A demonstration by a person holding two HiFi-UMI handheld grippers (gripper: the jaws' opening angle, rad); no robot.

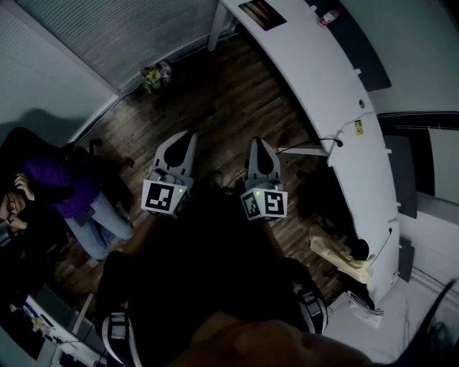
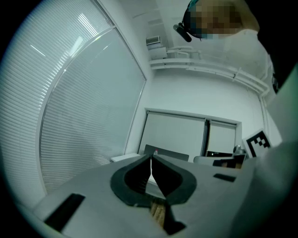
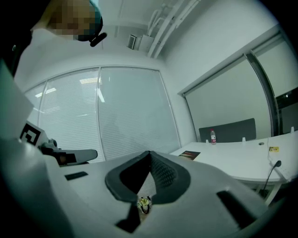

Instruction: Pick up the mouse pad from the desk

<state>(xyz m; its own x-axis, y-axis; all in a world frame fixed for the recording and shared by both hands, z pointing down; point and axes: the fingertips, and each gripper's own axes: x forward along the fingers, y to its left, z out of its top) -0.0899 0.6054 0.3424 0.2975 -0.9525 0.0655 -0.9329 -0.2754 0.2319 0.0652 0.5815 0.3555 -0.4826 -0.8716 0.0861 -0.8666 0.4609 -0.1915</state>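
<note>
My left gripper and right gripper both have jaws together and hold nothing, level over the wooden floor. The mouse pad lies flat on the white surface, well apart from both.

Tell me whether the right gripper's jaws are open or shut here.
Shut. In its own view, the right gripper has its jaws meeting at the tips, with nothing held between them.

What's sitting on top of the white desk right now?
On the white desk: a dark printed pad at the far end, a bottle by the grey divider, and a yellow tag. Anything behind the divider is hidden.
</note>
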